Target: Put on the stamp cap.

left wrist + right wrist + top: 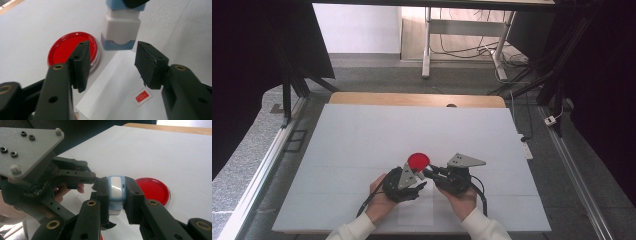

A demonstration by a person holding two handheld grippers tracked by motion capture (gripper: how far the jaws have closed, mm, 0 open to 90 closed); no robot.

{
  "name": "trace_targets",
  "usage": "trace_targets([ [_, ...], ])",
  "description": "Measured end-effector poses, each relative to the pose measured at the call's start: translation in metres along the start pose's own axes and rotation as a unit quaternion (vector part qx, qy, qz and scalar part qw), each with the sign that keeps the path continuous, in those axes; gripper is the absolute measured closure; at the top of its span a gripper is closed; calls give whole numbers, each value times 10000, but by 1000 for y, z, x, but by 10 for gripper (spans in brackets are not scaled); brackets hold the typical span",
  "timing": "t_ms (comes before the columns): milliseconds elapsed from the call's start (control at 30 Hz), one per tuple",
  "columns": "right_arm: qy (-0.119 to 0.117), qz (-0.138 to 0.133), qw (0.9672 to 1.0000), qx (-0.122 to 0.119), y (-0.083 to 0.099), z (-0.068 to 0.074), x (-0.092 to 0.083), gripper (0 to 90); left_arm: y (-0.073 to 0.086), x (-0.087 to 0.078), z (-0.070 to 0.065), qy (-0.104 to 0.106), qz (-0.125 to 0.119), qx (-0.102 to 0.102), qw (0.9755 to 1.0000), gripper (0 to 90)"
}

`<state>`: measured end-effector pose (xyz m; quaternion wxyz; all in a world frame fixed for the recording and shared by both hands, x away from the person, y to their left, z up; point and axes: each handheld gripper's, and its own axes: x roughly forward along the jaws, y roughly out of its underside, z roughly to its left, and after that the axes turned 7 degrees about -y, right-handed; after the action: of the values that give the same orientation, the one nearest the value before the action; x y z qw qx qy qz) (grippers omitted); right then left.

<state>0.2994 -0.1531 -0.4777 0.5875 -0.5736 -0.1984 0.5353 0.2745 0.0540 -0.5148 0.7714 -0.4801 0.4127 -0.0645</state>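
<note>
High view: both grippers meet near the front edge of the table (362, 130), beside the red ink pad (418, 161). The right gripper (115, 195) clamps a blue-and-white stamp (116, 191) between its jaws, upright. The left gripper (111, 62) stands part open with nothing between its jaws; the stamp (121, 30) sits just beyond its tips, apart from them.

Step in hand, by judgement: stamping the paper (117, 82). One red print (142, 96) is already on the sheet, and the stamp base rests at or just above the sheet's far edge; contact cannot be confirmed.

Next move likely calls for either re-inking on the pad (72, 47), which lies just beside the stamp, or placing the stamp squarely on bare paper and pressing straight down.

Obstructions: the left gripper sits close to the stamp and crowds its path. The rest of the table is bare.
</note>
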Motion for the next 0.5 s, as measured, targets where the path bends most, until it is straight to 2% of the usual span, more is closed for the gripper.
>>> trace_targets([
  [300,34,2,9999,-100,-1,-3,-3,753,4,-4,6,212,124,-241,9994,348],
  [433,61,-11,9999,-128,-1,-4,-5,753,7,-10,9,255,153,-242,9993,336],
  [500,101,-10,9998,-172,-1,-5,-6,753,12,-14,13,212,155,-297,9992,331],
])
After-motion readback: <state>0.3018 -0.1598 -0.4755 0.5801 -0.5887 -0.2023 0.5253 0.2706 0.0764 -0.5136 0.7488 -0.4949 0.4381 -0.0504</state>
